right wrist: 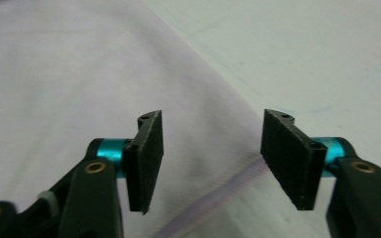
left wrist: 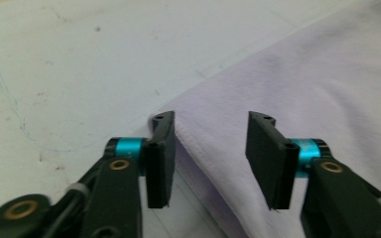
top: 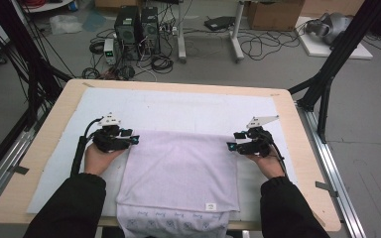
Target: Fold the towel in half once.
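Observation:
A folded lilac cloth (top: 178,168) lies flat on a white mat (top: 178,106), and its near end hangs over the table's front edge. My left gripper (top: 135,139) sits at the cloth's far left corner, jaws open. In the left gripper view the left gripper (left wrist: 211,148) straddles the edge of the cloth (left wrist: 327,74), with the pads clear of the fabric. My right gripper (top: 232,141) is at the far right corner, also open. In the right gripper view the right gripper (right wrist: 211,148) hovers over the hem of the cloth (right wrist: 54,74), gripping nothing.
The mat covers most of a light wooden table (top: 44,144). Black frame posts (top: 327,74) stand at both far corners. Behind the table on the floor are computer towers (top: 136,27), loose cables and a cardboard box (top: 273,15).

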`<state>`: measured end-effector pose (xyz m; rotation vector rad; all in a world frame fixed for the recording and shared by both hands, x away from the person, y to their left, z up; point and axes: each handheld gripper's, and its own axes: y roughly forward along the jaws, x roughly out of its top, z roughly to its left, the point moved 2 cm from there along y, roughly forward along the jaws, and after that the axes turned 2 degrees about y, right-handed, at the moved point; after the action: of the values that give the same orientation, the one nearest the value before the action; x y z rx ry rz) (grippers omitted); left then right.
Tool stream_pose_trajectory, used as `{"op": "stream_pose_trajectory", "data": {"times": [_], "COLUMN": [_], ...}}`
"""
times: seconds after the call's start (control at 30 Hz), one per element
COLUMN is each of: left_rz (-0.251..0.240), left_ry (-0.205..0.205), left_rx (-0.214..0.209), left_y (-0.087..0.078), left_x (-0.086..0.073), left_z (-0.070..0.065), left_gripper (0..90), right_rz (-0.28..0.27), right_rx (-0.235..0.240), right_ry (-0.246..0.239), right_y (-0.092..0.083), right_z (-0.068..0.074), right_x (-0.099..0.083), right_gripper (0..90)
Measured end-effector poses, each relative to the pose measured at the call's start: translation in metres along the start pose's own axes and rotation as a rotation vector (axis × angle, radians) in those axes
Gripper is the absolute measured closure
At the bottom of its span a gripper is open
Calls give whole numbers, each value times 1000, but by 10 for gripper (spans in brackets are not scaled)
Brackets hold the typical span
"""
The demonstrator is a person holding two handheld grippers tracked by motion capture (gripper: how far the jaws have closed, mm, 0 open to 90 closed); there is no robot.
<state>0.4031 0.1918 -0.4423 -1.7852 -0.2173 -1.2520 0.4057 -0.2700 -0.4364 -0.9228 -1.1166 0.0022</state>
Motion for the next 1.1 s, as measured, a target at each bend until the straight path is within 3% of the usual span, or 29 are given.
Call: {"op": "stream_pose_trajectory", "data": {"times": [0.03,0.1,0.13,0.2,0.3,0.33,0.43,0.47,0.53,0.6,0.67,0.73,0.8,0.97,1.0,1.03,1.07,1.1], "left_rz": [-5,28,48,50,74,72,85,105,120,79,35,27,-16,-117,-119,-117,-113,-98], "left_ry": [-18,-61,-69,-50,6,7,6,18,66,63,63,64,74,129,128,116,91,82], "left_rx": [14,49,47,40,49,29,12,17,55,87,118,165,198,263,294,317,318,303], "left_y": [3,11,14,16,17,17,17,17,18,15,11,8,1,-28,-32,-34,-36,-36], "left_x": [-1,-7,-9,-10,-9,-9,-7,-5,0,7,17,35,61,133,141,145,145,141], "left_z": [1,8,10,9,3,1,-1,-3,-5,-4,1,7,13,26,29,31,36,38], "left_gripper": [486,485,475,494,601,689,828,838,850,855,856,858,859,851,815,704,591,580], "right_rz": [17,41,46,37,46,49,66,70,83,84,59,46,9,-52,-62,-71,-75,-71], "right_rx": [-16,-18,-39,-30,-28,-25,30,49,43,49,17,-16,-43,-126,-142,-153,-166,-154], "right_ry": [10,33,22,44,60,55,34,11,-26,-29,-49,-53,-48,-107,-108,-95,-77,-67], "right_y": [5,13,16,19,21,20,22,24,26,25,20,12,2,-28,-32,-34,-33,-32], "right_z": [-4,-9,-10,-14,-16,-15,-10,-6,-2,-1,-3,-10,-18,-27,-30,-32,-34,-35], "right_x": [-3,-7,-8,-10,-12,-11,-9,-8,-3,5,17,35,58,124,132,138,141,139], "right_gripper": [385,384,385,386,426,488,787,811,829,834,835,837,839,821,740,589,575,555]}}
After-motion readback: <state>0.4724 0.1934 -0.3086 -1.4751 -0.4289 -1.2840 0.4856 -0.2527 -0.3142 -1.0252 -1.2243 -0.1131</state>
